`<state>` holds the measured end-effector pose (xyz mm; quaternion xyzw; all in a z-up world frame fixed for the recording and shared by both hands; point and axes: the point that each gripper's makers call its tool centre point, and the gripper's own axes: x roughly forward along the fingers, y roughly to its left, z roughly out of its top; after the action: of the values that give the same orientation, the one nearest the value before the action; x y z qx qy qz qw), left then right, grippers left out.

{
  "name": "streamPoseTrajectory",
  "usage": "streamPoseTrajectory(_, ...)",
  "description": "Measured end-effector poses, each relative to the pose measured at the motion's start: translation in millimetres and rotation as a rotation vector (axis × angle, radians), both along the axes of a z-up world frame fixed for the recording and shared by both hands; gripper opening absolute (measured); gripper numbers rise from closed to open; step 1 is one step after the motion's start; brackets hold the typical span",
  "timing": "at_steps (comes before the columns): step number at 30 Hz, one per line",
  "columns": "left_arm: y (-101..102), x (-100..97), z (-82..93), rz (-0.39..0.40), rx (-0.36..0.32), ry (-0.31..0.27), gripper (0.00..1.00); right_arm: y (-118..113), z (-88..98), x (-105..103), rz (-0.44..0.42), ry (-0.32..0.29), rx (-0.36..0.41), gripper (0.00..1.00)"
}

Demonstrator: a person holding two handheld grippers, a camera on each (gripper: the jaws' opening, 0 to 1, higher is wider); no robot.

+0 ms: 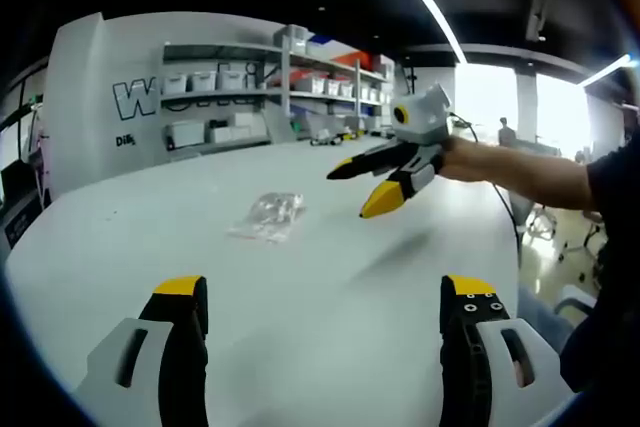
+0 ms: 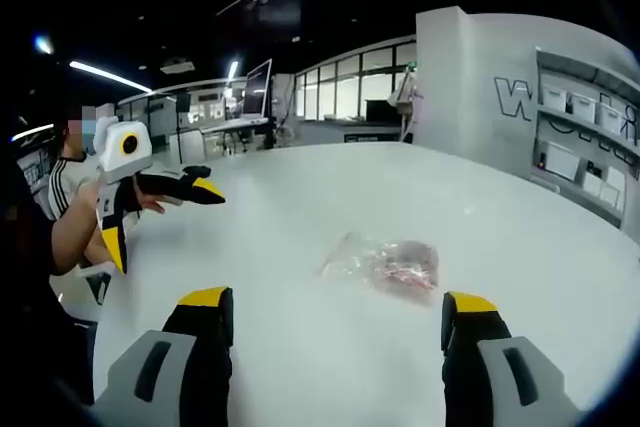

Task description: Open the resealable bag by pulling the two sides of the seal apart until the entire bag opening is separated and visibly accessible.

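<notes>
table (image 1: 300, 277): white, rounded, broad; the largest thing before me, running out under both of my grippers. bare apart from one bag.

wall (image 1: 110, 97): white, curved, with dark lettering, standing past the far edge of the table.

shelving (image 1: 260, 87): set against that wall, rows of pale bins and boxes on it; too small to read.

my right gripper (image 1: 375, 185): seen in the left gripper view, coming in from the right, held in my hand (image 1: 465, 159) above the table. grey body, black jaws with yellow tips, jaws parted, nothing between them. well apart from the bag.

my left gripper (image 2: 160, 212): seen in the right gripper view, coming in from the left, also raised off the table. jaws spread wide, one pointing across the table, one hanging down; nothing held.

resealable bag (image 2: 385, 262): clear plastic, crumpled, lying flat on the table near its middle, ahead of both grippers and touched by neither. pinkish contents show through it in the right gripper view. i cannot tell whether its seal is closed or parted.

seated person (image 2: 70, 172): at the far left of the right gripper view, beyond the table edge.
</notes>
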<state>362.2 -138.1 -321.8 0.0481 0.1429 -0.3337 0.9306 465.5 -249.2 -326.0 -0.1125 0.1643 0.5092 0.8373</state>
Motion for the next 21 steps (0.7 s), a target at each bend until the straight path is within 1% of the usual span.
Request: streamPoseTrajectory(21,3.2,2.0,-2.0,0.002,-0.005,0.003,0.95,8.3,-1.8,4.3,0.003,0.002,-0.002,0.84)
